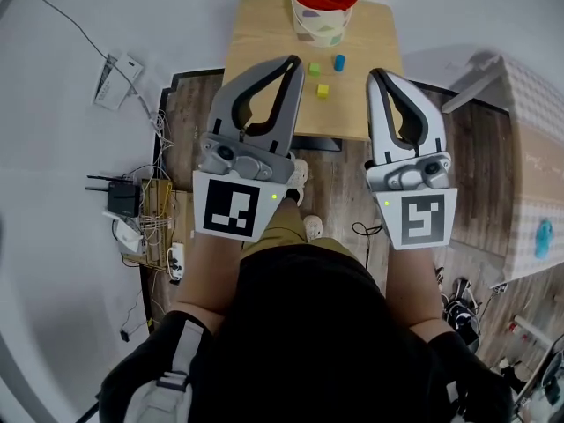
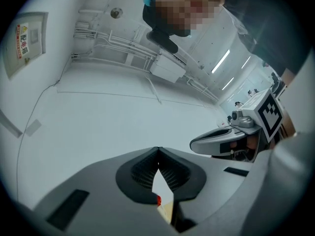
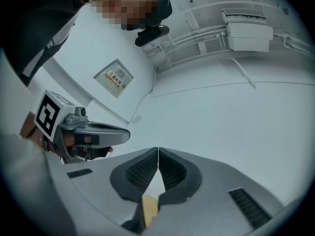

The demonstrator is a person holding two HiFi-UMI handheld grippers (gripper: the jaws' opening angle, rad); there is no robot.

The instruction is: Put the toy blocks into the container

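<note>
With left gripper (image 1: 293,62) and right gripper (image 1: 377,76) pinched together empty, risks shoving upper-centre blocks (image 1: 322,91) off the table (image 1: 260,29) if lowered unopened.

A round container (image 1: 324,5) with a bright red inside and a white outer wall printed with pastel shapes stands upright at the far edge of a light wooden table (image 1: 256,51). Nothing can be made out inside it. Three small toy blocks lie loose on the tabletop on the near side of the container, apart from it and from one another. A lime-green toy cube (image 1: 314,69) sits to the left, and a blue toy block (image 1: 339,62), upright and slightly taller than wide, is just beside it to the right. A yellow toy cube (image 1: 322,91) lies nearest the table's front edge, roughly between the other two.
</note>
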